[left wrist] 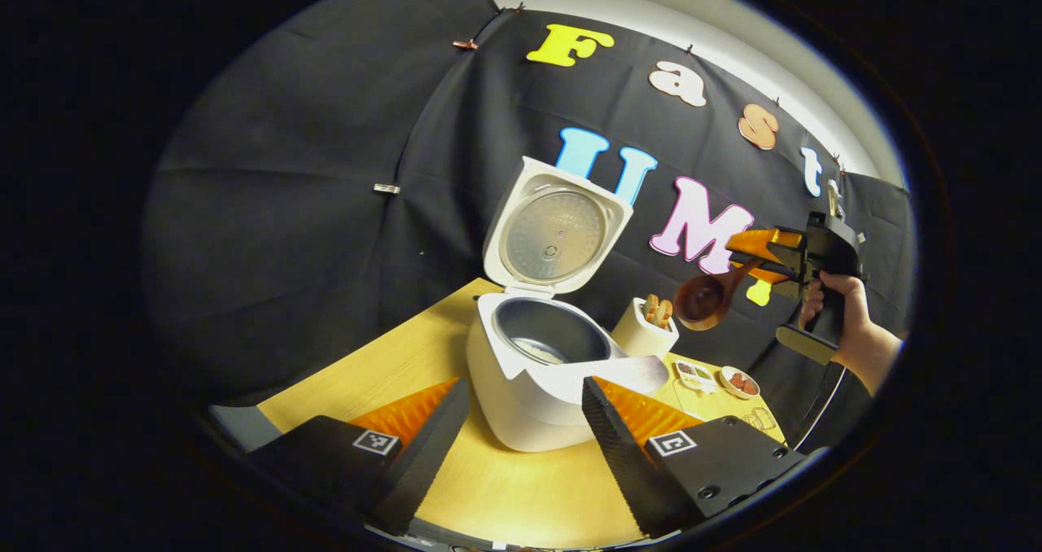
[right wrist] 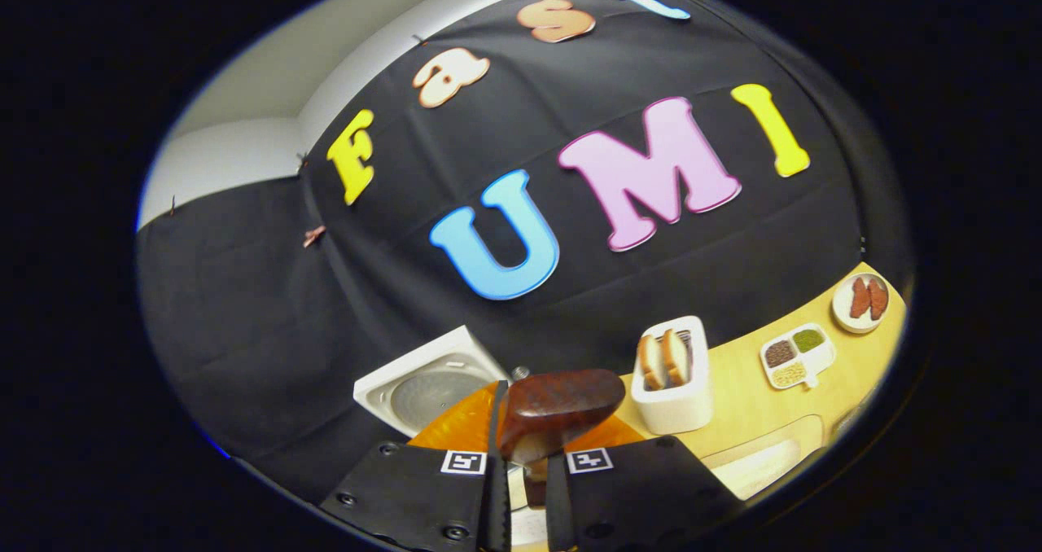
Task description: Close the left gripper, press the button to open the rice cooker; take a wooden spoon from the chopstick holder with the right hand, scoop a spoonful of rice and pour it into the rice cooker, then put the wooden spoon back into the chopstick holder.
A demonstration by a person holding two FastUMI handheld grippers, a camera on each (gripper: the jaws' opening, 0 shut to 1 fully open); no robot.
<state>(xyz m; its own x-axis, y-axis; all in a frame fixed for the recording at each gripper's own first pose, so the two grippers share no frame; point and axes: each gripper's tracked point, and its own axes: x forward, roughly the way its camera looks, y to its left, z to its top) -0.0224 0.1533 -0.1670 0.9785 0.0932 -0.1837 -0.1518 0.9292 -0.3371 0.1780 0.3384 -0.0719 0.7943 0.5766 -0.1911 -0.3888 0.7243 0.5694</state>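
Observation:
The white rice cooker (left wrist: 521, 397) stands open on the wooden table, its lid (left wrist: 553, 226) tipped up and back; something pale lies in the bottom of its grey pot (left wrist: 549, 336). My left gripper (left wrist: 521, 426) is open just in front of it, one finger on each side, touching nothing. A hand holds my right gripper (left wrist: 765, 259) high to the right, shut on the handle of a dark wooden spoon (left wrist: 704, 300) whose bowl hangs above the white chopstick holder (left wrist: 647, 332). In the right gripper view the spoon (right wrist: 562, 409) sits between the fingers of my right gripper (right wrist: 525, 475), left of the holder (right wrist: 676, 373).
Wooden utensils (right wrist: 663, 358) stand in the holder. A divided dish of grains (right wrist: 798, 352) and a small round plate (right wrist: 863, 300) sit on the table to the right. A pale tray (right wrist: 765, 458) lies near the table edge. The cooker lid (right wrist: 431, 389) rises to the left.

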